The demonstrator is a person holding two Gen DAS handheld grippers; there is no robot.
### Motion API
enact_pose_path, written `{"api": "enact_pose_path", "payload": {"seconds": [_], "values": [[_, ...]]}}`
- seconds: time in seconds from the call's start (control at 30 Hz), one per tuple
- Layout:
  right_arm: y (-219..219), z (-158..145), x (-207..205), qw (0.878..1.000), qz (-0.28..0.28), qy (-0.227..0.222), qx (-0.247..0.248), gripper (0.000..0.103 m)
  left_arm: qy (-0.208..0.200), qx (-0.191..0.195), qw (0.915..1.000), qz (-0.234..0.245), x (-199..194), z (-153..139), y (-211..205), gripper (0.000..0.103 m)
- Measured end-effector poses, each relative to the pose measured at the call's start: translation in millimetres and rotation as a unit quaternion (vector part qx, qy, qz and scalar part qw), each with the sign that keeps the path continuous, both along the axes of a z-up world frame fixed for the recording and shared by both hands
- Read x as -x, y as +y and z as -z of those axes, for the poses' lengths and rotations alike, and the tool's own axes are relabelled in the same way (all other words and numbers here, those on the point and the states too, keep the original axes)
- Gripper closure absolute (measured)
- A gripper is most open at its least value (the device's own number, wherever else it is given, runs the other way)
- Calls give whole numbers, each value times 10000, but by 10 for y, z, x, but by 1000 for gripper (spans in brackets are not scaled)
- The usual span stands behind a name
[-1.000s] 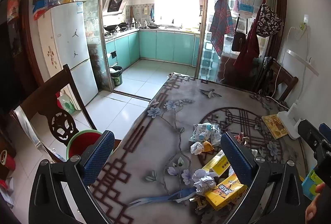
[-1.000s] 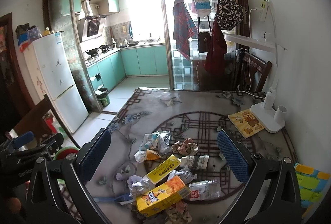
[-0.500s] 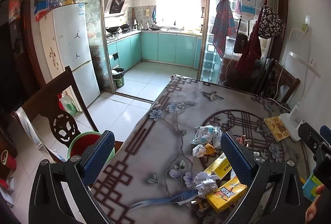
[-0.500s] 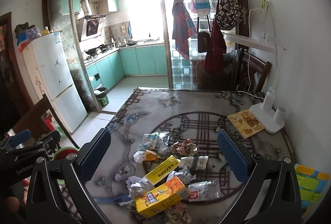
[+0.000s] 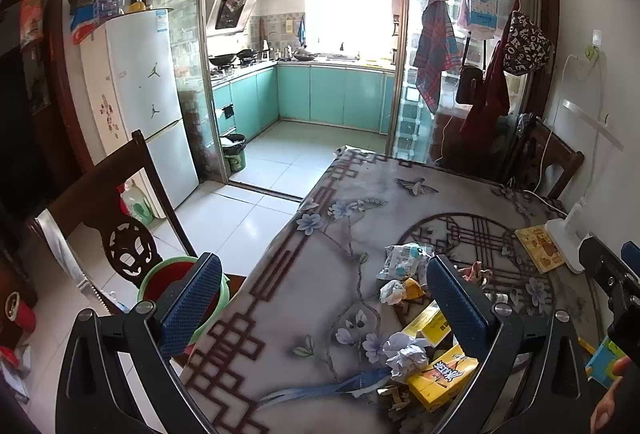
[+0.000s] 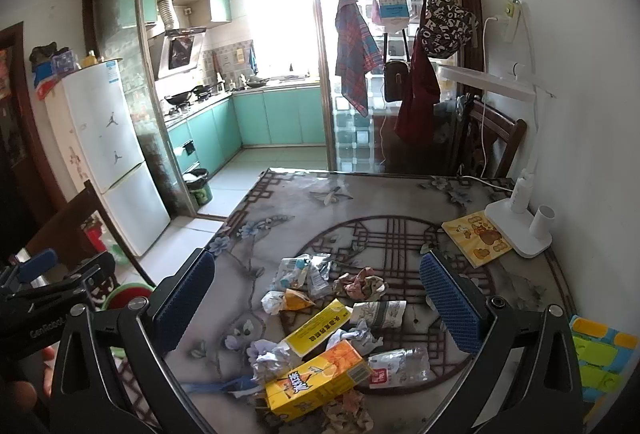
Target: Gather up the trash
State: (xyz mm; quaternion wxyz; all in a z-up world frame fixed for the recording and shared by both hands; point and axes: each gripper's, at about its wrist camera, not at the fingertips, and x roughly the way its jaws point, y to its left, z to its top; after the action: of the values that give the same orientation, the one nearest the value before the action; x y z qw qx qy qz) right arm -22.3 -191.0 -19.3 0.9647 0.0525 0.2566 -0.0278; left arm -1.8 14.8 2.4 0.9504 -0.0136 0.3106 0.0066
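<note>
Tabletop (image 6: 280, 209) trash (image 6: 320, 330), partly cropped, perhaps wrappers.

Fridge (image 6: 108, 149), desk lamp (image 6: 520, 222), chair (image 5: 108, 218)

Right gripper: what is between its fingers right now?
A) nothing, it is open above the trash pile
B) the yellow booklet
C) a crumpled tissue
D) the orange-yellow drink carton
A. The right gripper has its jaws wide apart and holds nothing; the orange-yellow drink carton lies on the table among the litter, and the yellow booklet lies beside the lamp base.
</note>
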Motion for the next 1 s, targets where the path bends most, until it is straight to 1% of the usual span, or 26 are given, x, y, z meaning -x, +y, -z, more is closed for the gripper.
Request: {"api": "enact_pose_path", "payload": {"seconds": [0.43,0.8,1.0], "values": [[49,26,11,10000,-23,-10,23,0,-55,34,9999,-78,35,24,120,0],[99,48,37,10000,-16,5,23,0,-12,15,10000,-53,32,30,100,0],[89,113,29,10000,22,74,7,0,9,9,10000,-39,32,45,88,0]]}}
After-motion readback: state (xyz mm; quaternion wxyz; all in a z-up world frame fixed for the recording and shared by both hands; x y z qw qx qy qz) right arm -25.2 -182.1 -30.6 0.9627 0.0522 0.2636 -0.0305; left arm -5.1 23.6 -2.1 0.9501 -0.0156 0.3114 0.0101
